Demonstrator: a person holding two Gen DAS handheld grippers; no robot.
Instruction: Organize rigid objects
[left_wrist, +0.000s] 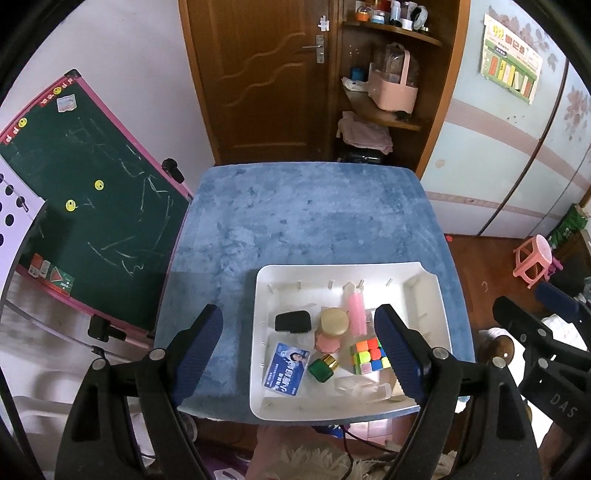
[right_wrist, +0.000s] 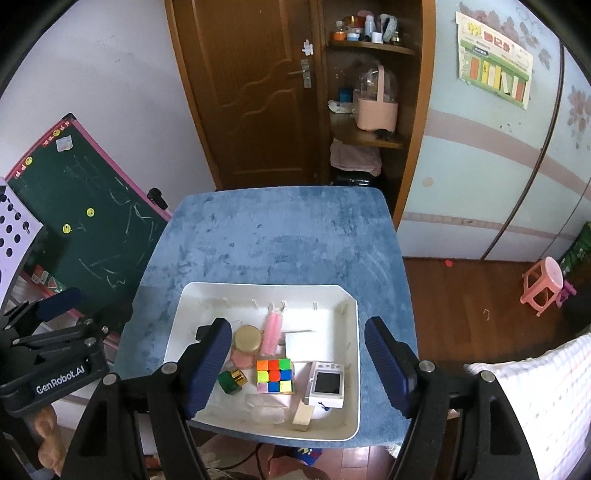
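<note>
A white tray (left_wrist: 439, 314) (right_wrist: 352, 332) sits at the near edge of a blue-covered table (left_wrist: 306, 218) (right_wrist: 288, 240). In it lie a colour cube (left_wrist: 370, 355) (right_wrist: 275, 376), a green bottle with a gold cap (left_wrist: 322, 369) (right_wrist: 231, 381), a gold-lidded jar (left_wrist: 334, 322) (right_wrist: 247, 338), a pink tube (left_wrist: 354, 310) (right_wrist: 272, 330), a black case (left_wrist: 292, 321), a blue card (left_wrist: 286, 369), a small white device with a screen (right_wrist: 327, 384) and a wooden block (right_wrist: 303, 415). My left gripper (left_wrist: 299, 350) is open and empty above the tray's left side. My right gripper (right_wrist: 297, 363) is open and empty above the tray.
A green chalkboard with a pink frame (left_wrist: 85, 199) (right_wrist: 88, 229) leans left of the table. A wooden door (left_wrist: 266, 74) and shelves (left_wrist: 388, 92) stand behind. A pink stool (left_wrist: 533, 260) (right_wrist: 545, 284) is on the floor at right.
</note>
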